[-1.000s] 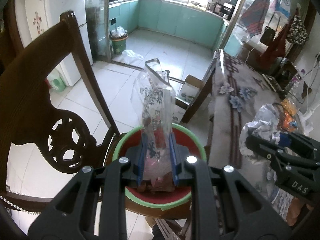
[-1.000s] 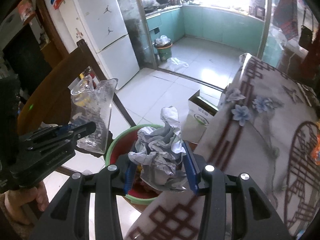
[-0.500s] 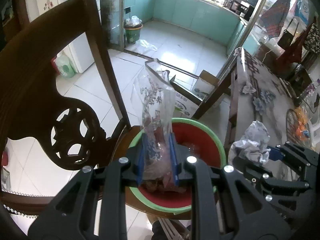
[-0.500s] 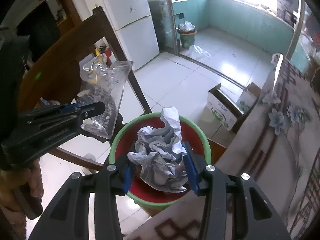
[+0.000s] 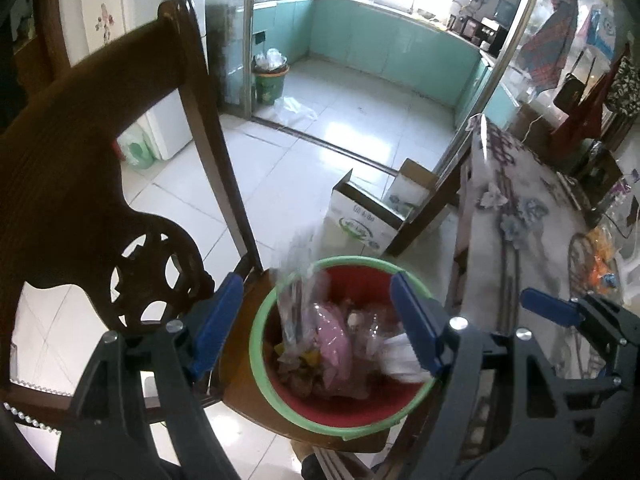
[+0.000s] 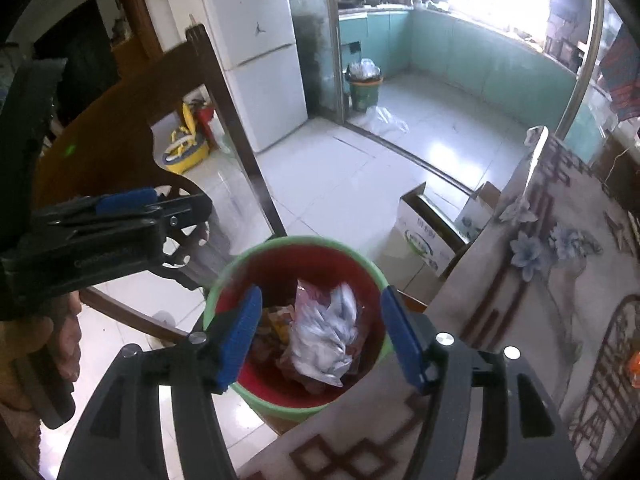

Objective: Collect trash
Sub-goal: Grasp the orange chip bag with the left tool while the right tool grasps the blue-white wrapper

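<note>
- Dark carved wood: chair (image 5: 100, 184) fills the left of both views; its seat carries the bin (image 5: 256, 344).
- Left gripper (image 5: 316, 320) hangs over the bin, blue pads wide apart, one either side of the rim, nothing between them. In the right wrist view it shows side-on at the left edge (image 6: 120, 216), held in a hand (image 6: 56, 344).
- Bin is red inside with a green rim, sitting on the chair seat just beside the table edge.
- Clear bag (image 5: 298, 300) is motion-blurred, lower end inside the bin, top leaning over the left rim. Touching neither pad.
- Pink wrapper (image 5: 332, 344) and mixed scraps lie in the bin bottom.
- Crumpled paper (image 6: 326, 338) lies in the bin on top of the other trash; in the left wrist view it shows as a white blur (image 5: 400, 360) by the right pad.
- Right gripper (image 6: 322, 332) is also over the bin, pads spread wide, holding nothing.
- Cardboard box (image 6: 424, 232) stands open on the tile floor behind the bin.
- Table (image 6: 560, 280) with a flower-print cloth takes up the right side.
</note>
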### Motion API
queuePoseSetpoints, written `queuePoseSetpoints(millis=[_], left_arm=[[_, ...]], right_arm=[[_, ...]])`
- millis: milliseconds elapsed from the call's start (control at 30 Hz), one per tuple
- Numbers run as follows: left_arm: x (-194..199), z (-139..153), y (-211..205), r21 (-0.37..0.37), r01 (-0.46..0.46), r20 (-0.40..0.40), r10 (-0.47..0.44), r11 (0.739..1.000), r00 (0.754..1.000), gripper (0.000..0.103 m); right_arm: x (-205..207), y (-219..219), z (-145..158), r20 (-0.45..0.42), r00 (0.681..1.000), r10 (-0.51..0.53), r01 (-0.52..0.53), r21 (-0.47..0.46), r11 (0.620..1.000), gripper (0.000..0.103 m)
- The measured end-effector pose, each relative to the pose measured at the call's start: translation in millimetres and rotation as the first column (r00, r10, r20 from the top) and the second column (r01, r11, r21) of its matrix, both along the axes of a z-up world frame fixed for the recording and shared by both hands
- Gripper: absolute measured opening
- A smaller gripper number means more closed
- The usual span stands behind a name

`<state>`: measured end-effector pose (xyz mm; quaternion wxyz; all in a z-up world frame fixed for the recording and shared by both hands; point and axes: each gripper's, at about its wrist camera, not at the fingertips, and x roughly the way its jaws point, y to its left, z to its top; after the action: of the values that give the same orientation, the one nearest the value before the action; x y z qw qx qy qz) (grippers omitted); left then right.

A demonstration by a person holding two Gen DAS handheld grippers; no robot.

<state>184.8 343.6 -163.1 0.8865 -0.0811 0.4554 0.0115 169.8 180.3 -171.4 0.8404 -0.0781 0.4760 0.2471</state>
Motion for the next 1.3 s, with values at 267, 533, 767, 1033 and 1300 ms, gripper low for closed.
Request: queuePoseSetpoints(millis=[267, 533, 767, 1033, 1300], left_arm=[[-28.5, 27.9, -33.6, 0.0, 0.073, 0.044, -0.073, 0.997, 0.996, 0.073], [-57.4, 37.3, -111.0, -0.007, 0.223, 0.058, -0.222, 0.975, 0.973, 0.073], [-78.1, 43.1, -211.6, -0.011, 0.36, 0.066, -0.359, 0.933, 0.931, 0.073], [-104.5, 39.3, -331.3, -0.014, 0.474, 0.055, -0.473, 0.88, 0.879, 0.073], [-112.3, 26.4, -426.0, -0.018, 0.537, 0.005, -0.537, 0.843, 0.844, 0.075]], right_arm=[[-27.8, -54.3, 30.7, 0.046, 0.992, -0.116, 0.113, 0.057, 0.992, 0.071], [-70.2, -132.4, 34.0, 0.024, 0.961, -0.276, 0.274, 0.045, 0.961, 0.071], [-113.1, -233.7, 43.1, 0.054, 0.909, -0.413, 0.413, 0.01, 0.911, 0.075], [-169.8, -404.3, 0.8, -0.008, 0.769, -0.639, 0.629, -0.17, 0.759, 0.083], [-191.5, -493.6, -72.1, -0.162, 0.716, -0.679, 0.613, -0.318, 0.723, 0.09]])
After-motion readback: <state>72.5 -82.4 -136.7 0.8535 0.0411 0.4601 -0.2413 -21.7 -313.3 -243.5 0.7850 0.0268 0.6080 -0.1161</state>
